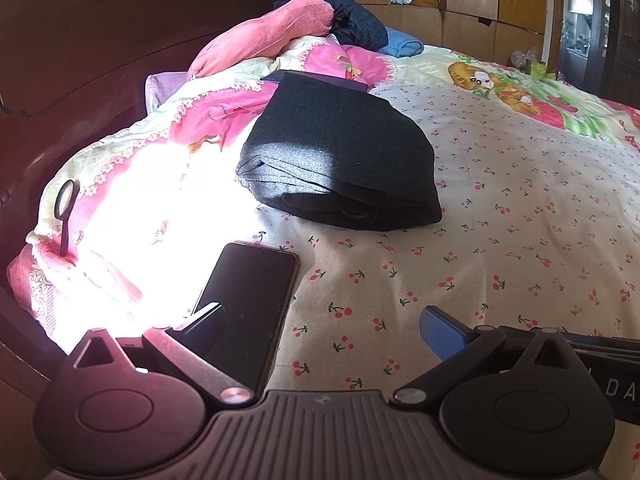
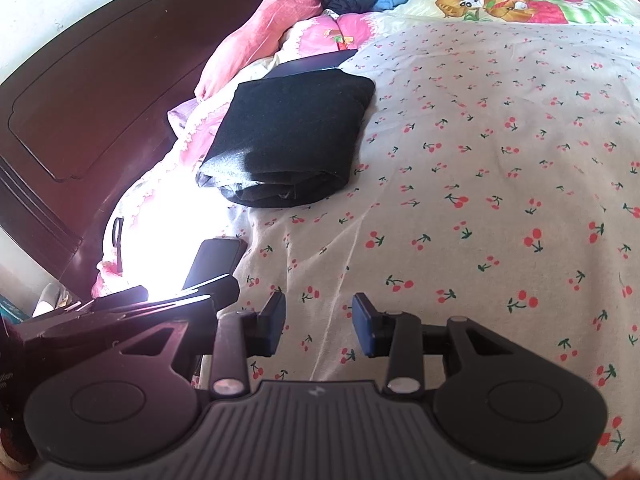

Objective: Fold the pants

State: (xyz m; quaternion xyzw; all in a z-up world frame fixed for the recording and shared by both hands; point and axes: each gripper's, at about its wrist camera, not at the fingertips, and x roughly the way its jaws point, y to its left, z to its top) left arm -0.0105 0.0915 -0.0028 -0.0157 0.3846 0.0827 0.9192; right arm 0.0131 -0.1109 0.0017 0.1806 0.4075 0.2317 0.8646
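The bed, under its cherry-print sheet (image 2: 480,160), is filling both views, with a dark wooden headboard (image 2: 80,100) running along the left and a rumpled pink quilt (image 1: 224,120) lying against it. The black pants (image 1: 340,160) are sitting at the far left of the sheet, beside the quilt, already gathered into a thick rectangular stack with the layered edges facing near. A dark phone (image 1: 248,312) is lying near the left edge, close in front of the left gripper (image 1: 320,328).

The left gripper is standing wide apart and holding nothing; the right gripper (image 2: 319,320) is standing partly open over bare sheet, also empty. Both are hovering well short of the pants.

Judging by the stack, the folding looks essentially done. If any tidying is being considered, the loose layers showing at the stack's near left corner (image 2: 216,184) are the place: pinching them lightly and tucking them level with the rest, without dragging the whole stack toward the phone or skewing the top layer.
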